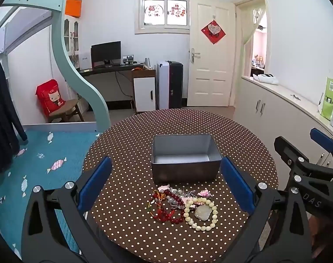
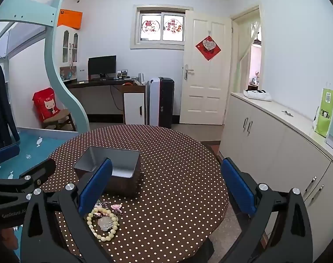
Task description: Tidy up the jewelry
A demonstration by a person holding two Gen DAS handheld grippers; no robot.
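heaped jewelry (image 1: 181, 205) at the near edge of the round dotted table (image 1: 131, 144), just in front of the empty metal tin (image 1: 184, 160): cream bead bracelet (image 1: 200, 213) ringing a pale stone at 4 o'clock of the heap, red beads (image 1: 166, 210) at 8 o'clock, pink bits and chain at 12. nothing in the tin yet, so judged the very start: picking the first piece. left claw (image 1: 166, 188) wide open, empty, hovering over the heap; right claw (image 2: 166, 190) wide open too, empty, off at 3 o'clock of the heap. next, probably: lower onto one strand, pinch it clear of the tangle, lift toward the tin at 12 o'clock
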